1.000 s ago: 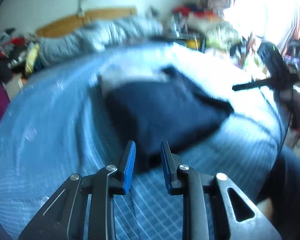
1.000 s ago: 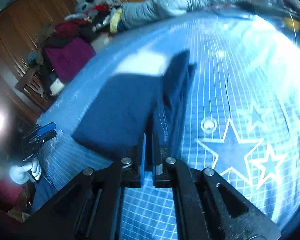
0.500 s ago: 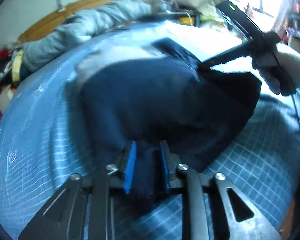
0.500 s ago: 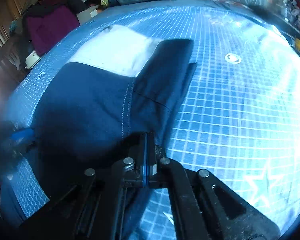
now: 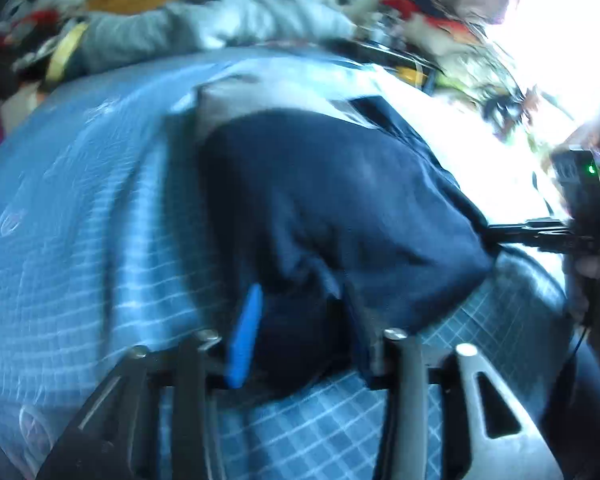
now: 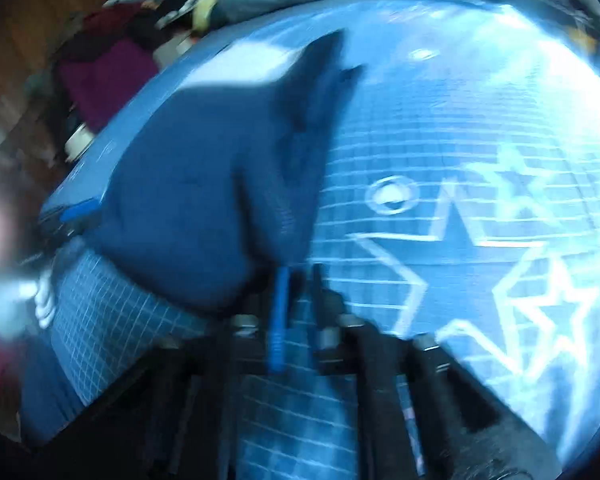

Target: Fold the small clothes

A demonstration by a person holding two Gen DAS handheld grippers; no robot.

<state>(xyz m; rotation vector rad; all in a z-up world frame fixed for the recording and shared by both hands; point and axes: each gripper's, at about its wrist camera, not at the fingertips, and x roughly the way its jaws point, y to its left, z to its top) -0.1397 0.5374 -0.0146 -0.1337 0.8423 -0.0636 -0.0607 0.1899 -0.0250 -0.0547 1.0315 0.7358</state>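
A dark navy garment (image 5: 340,200) with a pale panel at its far end lies folded on the blue grid-pattern bed cover (image 5: 80,220). My left gripper (image 5: 300,334) stands open at the near edge, with a bunch of the navy cloth lying between its wide-apart fingers. In the right wrist view the same garment (image 6: 204,184) fills the left half. My right gripper (image 6: 299,296) sits at its near corner with the fingers a little apart and bed cover showing in the gap. The right gripper (image 5: 490,236) also shows at the garment's right corner. Both views are blurred.
A rolled grey duvet (image 5: 220,36) lies along the far side of the bed by the wooden headboard. Piled clutter (image 5: 440,20) sits near the bright window. Maroon clothes (image 6: 104,76) are heaped beside the bed. White star prints (image 6: 520,240) mark the cover on the right.
The right gripper, shut on the garment's edge half a second ago, now has its fingers apart. The left gripper's fingers have spread wider. Both cameras have pulled back slightly.
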